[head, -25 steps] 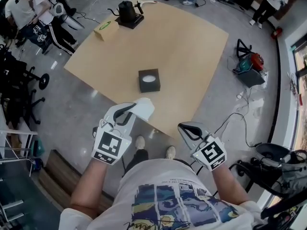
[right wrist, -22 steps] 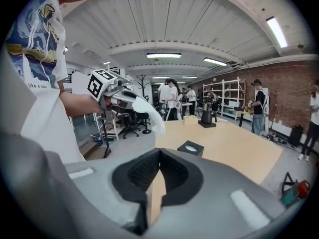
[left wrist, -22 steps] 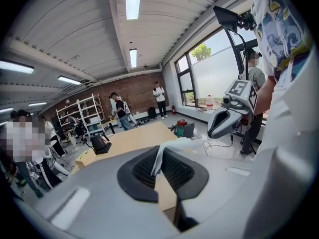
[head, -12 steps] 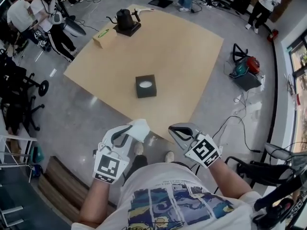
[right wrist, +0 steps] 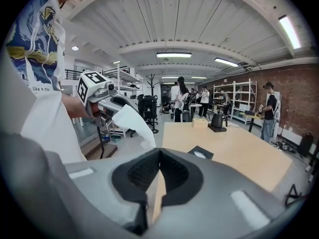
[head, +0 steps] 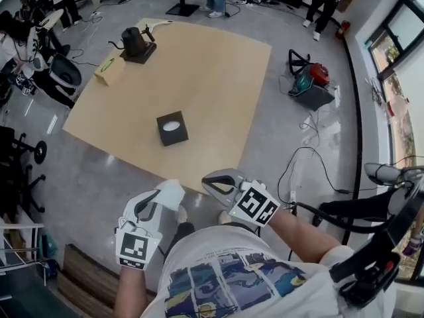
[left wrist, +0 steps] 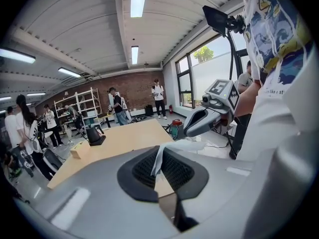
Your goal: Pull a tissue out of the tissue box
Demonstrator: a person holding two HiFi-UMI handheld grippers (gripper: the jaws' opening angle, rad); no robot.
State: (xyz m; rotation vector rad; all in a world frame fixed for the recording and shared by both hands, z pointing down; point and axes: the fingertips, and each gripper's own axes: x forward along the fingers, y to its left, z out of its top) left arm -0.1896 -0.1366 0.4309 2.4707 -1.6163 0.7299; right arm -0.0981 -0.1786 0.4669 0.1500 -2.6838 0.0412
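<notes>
The black tissue box (head: 172,128) stands upright on the wooden table (head: 218,78), well ahead of both grippers; it also shows in the right gripper view as the tissue box (right wrist: 199,153). My left gripper (head: 158,199) hangs off the table's near edge, shut on a white tissue (head: 172,192). In the left gripper view the tissue (left wrist: 158,159) is pinched between the dark pads, and its free end trails right. My right gripper (head: 211,181) is beside it near the table edge, with its jaws shut and nothing between them. In the right gripper view the tissue (right wrist: 130,122) droops from the left gripper (right wrist: 117,106).
A black kettle on a dark base (head: 134,43) and a tan box (head: 109,70) sit at the table's far left corner. A red machine (head: 310,81) and cables lie on the floor to the right. People and office chairs are at the left and far side.
Both grippers have drawn back from the table toward my body, the left still holding the tissue. The tissue box now lies farther from them.
</notes>
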